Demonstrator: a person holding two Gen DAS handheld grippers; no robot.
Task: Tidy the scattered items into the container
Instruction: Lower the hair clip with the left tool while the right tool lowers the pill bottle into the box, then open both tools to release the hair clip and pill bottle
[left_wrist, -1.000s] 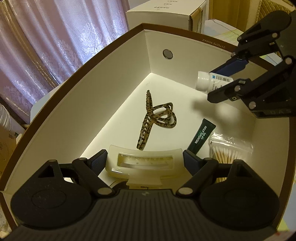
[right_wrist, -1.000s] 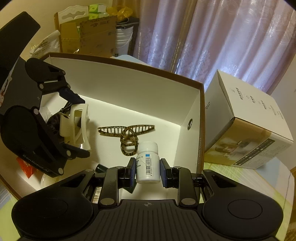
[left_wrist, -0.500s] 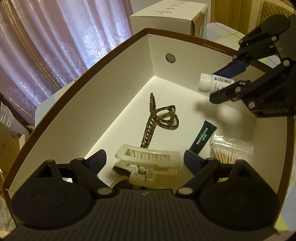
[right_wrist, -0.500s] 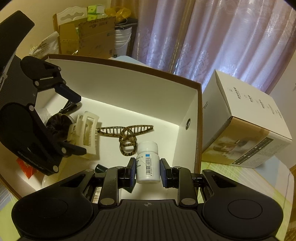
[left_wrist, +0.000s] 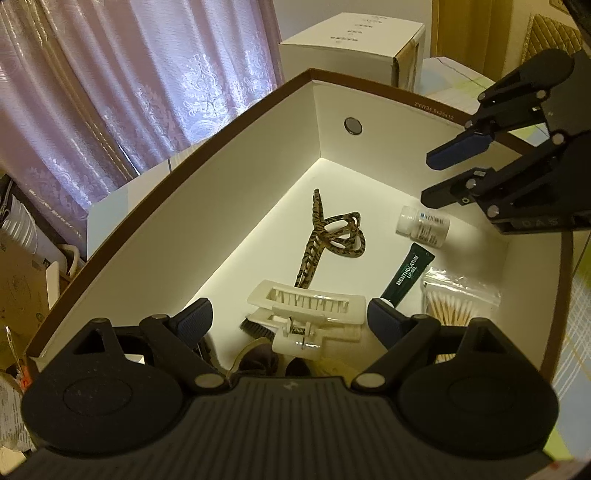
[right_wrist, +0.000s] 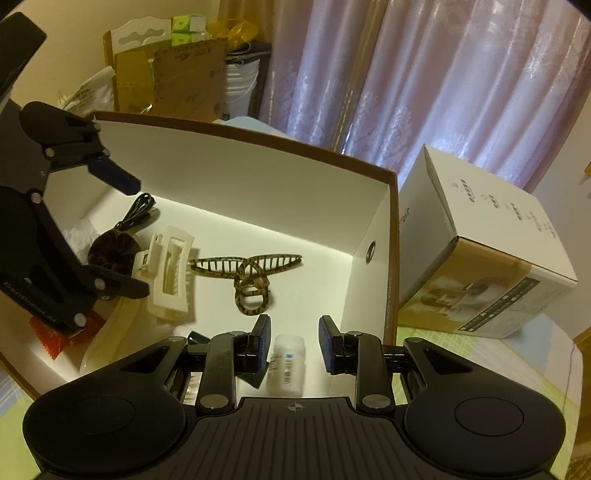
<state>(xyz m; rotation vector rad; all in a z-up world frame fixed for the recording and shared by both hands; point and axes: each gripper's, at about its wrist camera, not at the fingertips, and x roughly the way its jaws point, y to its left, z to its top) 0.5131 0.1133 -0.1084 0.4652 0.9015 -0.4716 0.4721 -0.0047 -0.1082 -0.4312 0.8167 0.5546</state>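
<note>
The container is a brown-rimmed box with white walls (left_wrist: 229, 206) (right_wrist: 258, 177). Inside it lie a cream hair claw (left_wrist: 306, 314) (right_wrist: 170, 273), a tortoiseshell hair claw (left_wrist: 328, 240) (right_wrist: 251, 273), a small white bottle (left_wrist: 423, 225) (right_wrist: 288, 363), a green lip-gel tube (left_wrist: 408, 275) and a bag of cotton swabs (left_wrist: 454, 302). My left gripper (left_wrist: 290, 319) hangs open above the cream claw. My right gripper (right_wrist: 293, 341) (left_wrist: 443, 175) is open above the bottle, which looks blurred below it.
A dark scrunchie (right_wrist: 114, 249) and a black cable (right_wrist: 138, 214) lie in the box's left end. A white carton (right_wrist: 484, 251) (left_wrist: 354, 48) stands beside the box. Purple curtains (right_wrist: 443, 85) hang behind, and cardboard boxes (right_wrist: 173, 77) are stacked at the back left.
My left gripper let go of the cream claw, which now lies in the box. My right gripper opened and the white bottle dropped onto the box floor.
</note>
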